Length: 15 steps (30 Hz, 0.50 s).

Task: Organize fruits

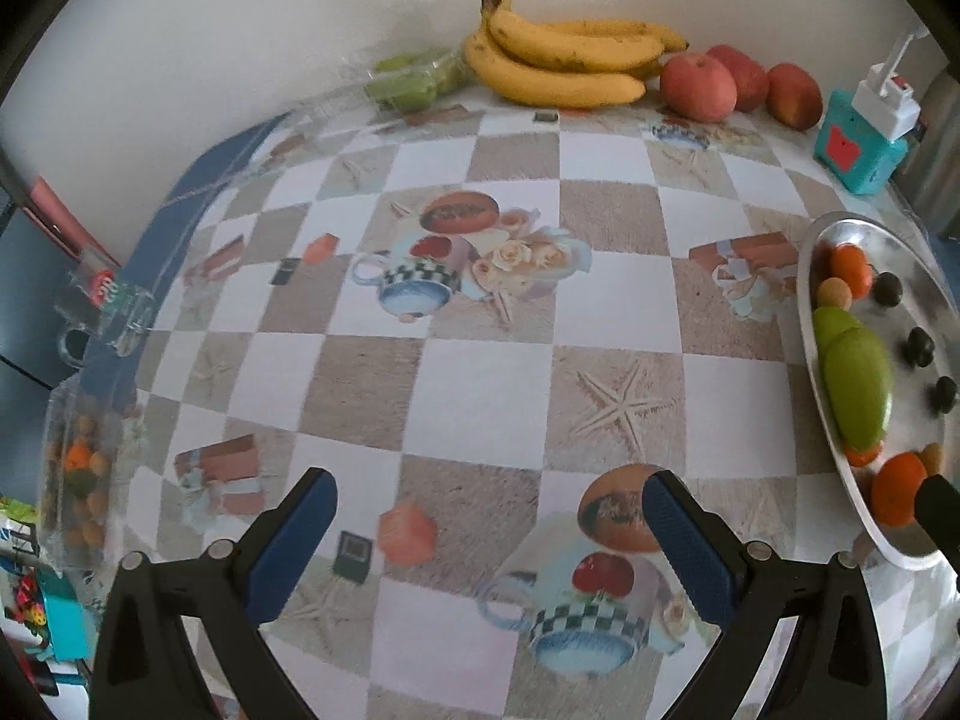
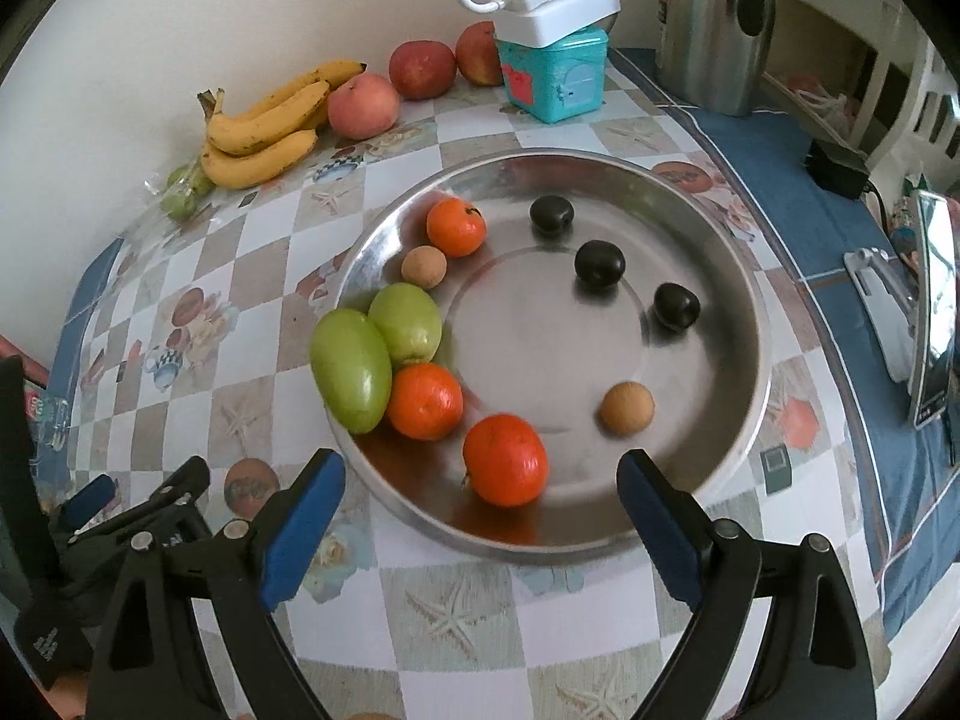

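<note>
Metal plate (image 1: 807, 276) cut off at the right edge of the left view, clear bag of small fruit (image 1: 81, 474) at the desk's left rim blurred and hard to name, green fruit in plastic (image 2: 183, 192) half hidden behind the bananas (image 2: 264, 132), kettle (image 2: 714, 24) top cut off

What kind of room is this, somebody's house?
Most likely a home kitchen or dining corner. A table with a printed checkered cloth stands against a wall, bearing bananas and apples, a metal tray of mixed fruit, and a steel kettle at the back.
</note>
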Motion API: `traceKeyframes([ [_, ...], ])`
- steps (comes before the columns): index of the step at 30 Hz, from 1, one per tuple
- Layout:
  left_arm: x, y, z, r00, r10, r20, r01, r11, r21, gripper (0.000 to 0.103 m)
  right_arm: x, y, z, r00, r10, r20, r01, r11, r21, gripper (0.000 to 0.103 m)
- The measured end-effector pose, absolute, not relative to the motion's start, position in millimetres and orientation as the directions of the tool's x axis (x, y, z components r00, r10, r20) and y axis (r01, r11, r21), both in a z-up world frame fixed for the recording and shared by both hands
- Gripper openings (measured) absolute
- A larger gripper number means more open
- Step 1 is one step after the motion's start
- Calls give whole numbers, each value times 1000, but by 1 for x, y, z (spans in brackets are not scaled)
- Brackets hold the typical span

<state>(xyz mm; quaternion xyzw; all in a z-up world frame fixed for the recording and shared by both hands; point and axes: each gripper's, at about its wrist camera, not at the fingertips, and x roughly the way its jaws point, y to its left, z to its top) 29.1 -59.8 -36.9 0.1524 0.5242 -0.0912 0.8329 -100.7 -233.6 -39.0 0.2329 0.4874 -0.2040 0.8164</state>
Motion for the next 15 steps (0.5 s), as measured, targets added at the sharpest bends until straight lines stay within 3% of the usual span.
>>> traceKeyframes([
  [15,-7,-37,-2,481,-73,-874,337,935,108,103,-131,-199,-22,449,-155,-880,520,846,117,92],
])
